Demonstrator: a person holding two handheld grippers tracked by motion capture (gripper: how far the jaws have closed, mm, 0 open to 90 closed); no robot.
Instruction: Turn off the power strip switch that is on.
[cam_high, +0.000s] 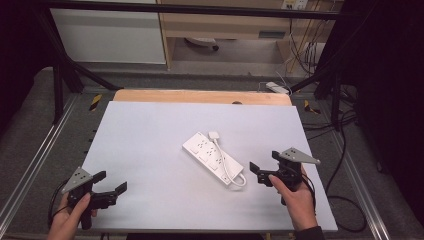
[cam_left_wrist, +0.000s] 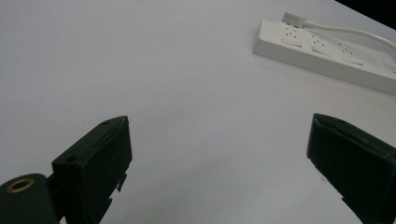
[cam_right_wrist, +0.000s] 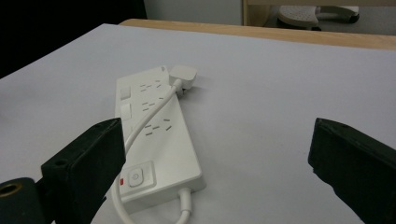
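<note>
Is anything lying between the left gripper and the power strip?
No: bare white tabletop separates the left gripper from the power strip, per the high view.

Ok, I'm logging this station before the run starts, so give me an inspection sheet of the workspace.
Surface: white tabletop, with a bare wooden strip along its far edge.
Job's things: white power strip lies flat and diagonal near the middle; its plug rests by the far end, unplugged.
Clutter: nothing seen on the tabletop.
Grippers: left gripper open, held near the front left corner, apart from the strip; right gripper open, just right of the strip's near end, not touching it.
Cables: the strip's white cord loops from the near end back over its top; black gripper cables trail off the right side.
Surroundings: black frame bars, grey floor, wooden shelving behind.
</note>
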